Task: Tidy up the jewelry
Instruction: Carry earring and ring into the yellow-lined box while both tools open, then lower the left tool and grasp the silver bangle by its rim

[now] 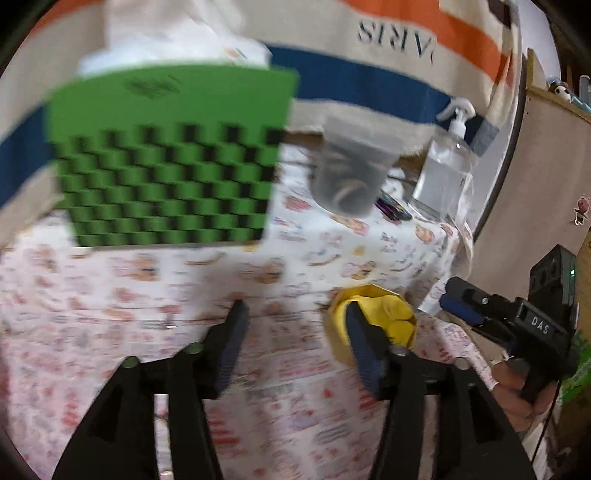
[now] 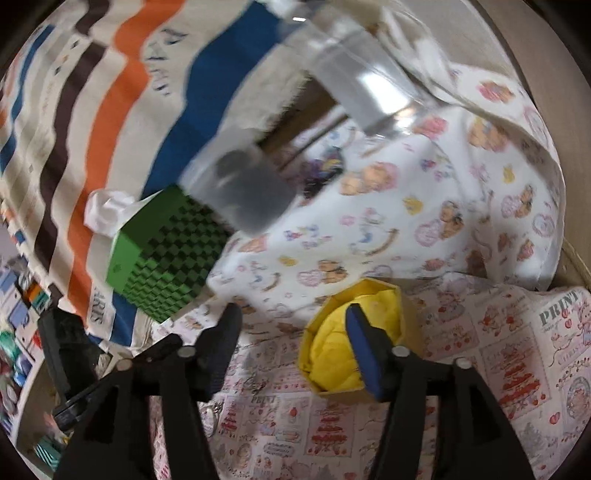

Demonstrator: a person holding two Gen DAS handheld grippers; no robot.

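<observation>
The striped cloth (image 1: 369, 85), banded in blue and orange with printed lettering, fills the background behind my work area, and in front of it the table (image 1: 110, 314) lies under a white covering printed with pink and red cartoon figures. On that covering, to the left in my left wrist view, stands the green box (image 1: 170, 155), its front face patterned with black checks; white tissue (image 1: 166, 33) rises from its top. To its right I see a clear plastic cup (image 1: 347, 173), tilted in the right wrist view and heavily blurred, so I cannot say with confidence what lies inside it. Beside the cup stands a clear pump bottle (image 1: 443, 173) with a white nozzle. Nearer to me sits the yellow jewelry box (image 2: 369, 332), open on top, with crumpled yellow lining visible inside; it rests on the printed covering just beyond my tools. My left tool (image 1: 295, 325) has its fingers spread well apart, holding nothing, its right finger overlapping the box's near edge in view. My right tool (image 2: 291, 328) is likewise spread wide and empty, its right finger crossing in front of the yellow lining. A few small metallic jewelry pieces (image 2: 255, 384) lie on the covering between the right tool's fingers.
</observation>
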